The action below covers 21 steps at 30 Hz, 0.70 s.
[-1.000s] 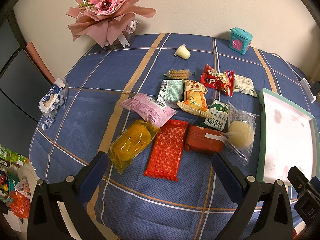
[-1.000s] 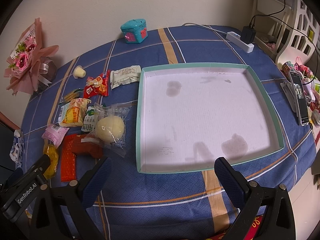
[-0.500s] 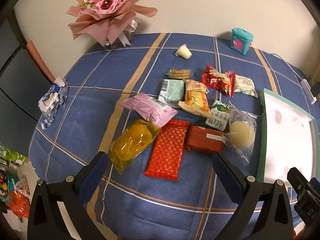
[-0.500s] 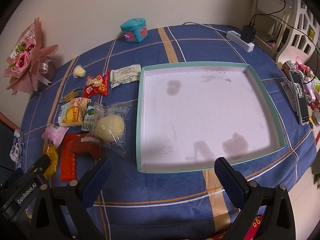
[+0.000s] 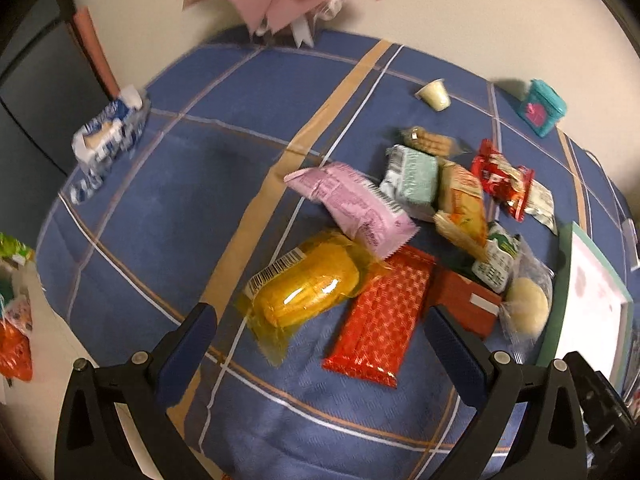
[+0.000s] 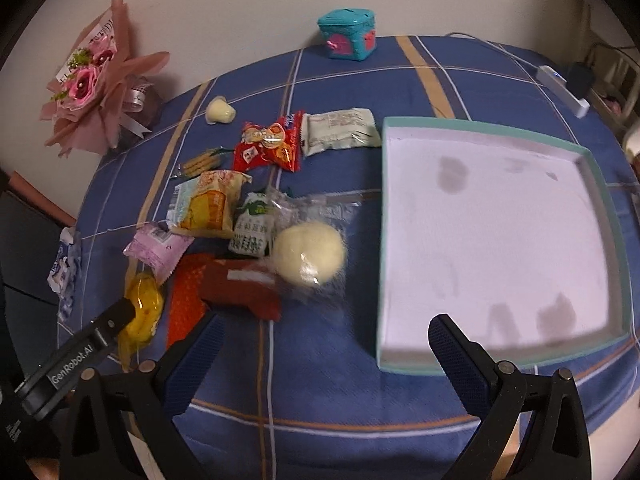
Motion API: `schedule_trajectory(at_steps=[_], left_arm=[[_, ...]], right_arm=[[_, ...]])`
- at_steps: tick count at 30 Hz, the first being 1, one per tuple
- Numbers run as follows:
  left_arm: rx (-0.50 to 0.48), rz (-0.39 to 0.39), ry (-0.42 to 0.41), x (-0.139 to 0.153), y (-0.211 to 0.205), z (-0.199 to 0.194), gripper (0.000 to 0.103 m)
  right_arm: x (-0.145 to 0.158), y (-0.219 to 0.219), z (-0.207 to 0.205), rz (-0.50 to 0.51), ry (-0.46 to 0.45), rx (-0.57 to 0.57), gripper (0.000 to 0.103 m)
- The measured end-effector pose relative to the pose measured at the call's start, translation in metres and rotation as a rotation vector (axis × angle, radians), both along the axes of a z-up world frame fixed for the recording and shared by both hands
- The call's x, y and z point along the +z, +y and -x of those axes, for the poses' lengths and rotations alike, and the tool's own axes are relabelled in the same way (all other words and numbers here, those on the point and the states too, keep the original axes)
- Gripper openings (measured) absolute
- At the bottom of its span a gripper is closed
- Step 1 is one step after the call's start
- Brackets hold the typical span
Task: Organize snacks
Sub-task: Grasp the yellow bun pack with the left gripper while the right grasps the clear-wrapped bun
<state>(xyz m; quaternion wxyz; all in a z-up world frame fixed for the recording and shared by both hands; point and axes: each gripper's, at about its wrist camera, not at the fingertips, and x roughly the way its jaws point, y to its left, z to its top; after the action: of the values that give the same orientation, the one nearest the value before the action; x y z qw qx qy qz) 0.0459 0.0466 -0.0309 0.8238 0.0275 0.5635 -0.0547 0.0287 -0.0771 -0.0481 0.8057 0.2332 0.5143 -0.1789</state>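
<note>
Several wrapped snacks lie in a loose pile on the blue checked tablecloth. In the left wrist view I see a yellow pack [image 5: 306,294], a red patterned pack [image 5: 380,320], a pink pack [image 5: 352,204] and a pale bun in clear wrap [image 5: 526,304]. My left gripper [image 5: 320,344] is open and empty just in front of the yellow and red packs. A white tray with a teal rim [image 6: 385,240] lies empty to the right of the pile. My right gripper [image 6: 324,346] is open and empty, near the bun [image 6: 310,254] and the tray's near left corner.
A pink flower bouquet [image 6: 96,80] stands at the back left by the wall. A teal box [image 6: 348,38] sits at the back edge. A blue-white wrapper [image 5: 108,132] lies at the left edge. A power strip [image 6: 560,88] and cable lie at the far right.
Both grippers have moved forward and left toward the snack pile. The snacks now look larger and closer; the tray has shifted right in the right wrist view. Nothing was picked up.
</note>
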Motion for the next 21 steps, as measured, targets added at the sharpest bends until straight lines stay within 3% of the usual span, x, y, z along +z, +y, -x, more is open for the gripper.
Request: schedule_trajectory(at_steps=[8, 18, 20, 21], left_arm=[[0.024, 0.023, 0.076, -0.031, 0.012, -0.03, 0.099], [-0.008, 0.03, 0.104, -0.052, 0.012, -0.054, 0.099], [-0.014, 0.036, 0.116, -0.056, 0.011, -0.056, 0.096], [-0.018, 0.043, 0.122, -0.057, 0.012, -0.056, 0.088]], right_arm=[[-0.019, -0.016, -0.032, -0.037, 0.027, 0.007, 0.087], [-0.049, -0.018, -0.064, -0.094, 0.072, 0.024, 0.079], [-0.06, -0.016, -0.067, -0.115, 0.102, 0.022, 0.075], [-0.064, -0.015, -0.068, -0.125, 0.116, 0.022, 0.074]])
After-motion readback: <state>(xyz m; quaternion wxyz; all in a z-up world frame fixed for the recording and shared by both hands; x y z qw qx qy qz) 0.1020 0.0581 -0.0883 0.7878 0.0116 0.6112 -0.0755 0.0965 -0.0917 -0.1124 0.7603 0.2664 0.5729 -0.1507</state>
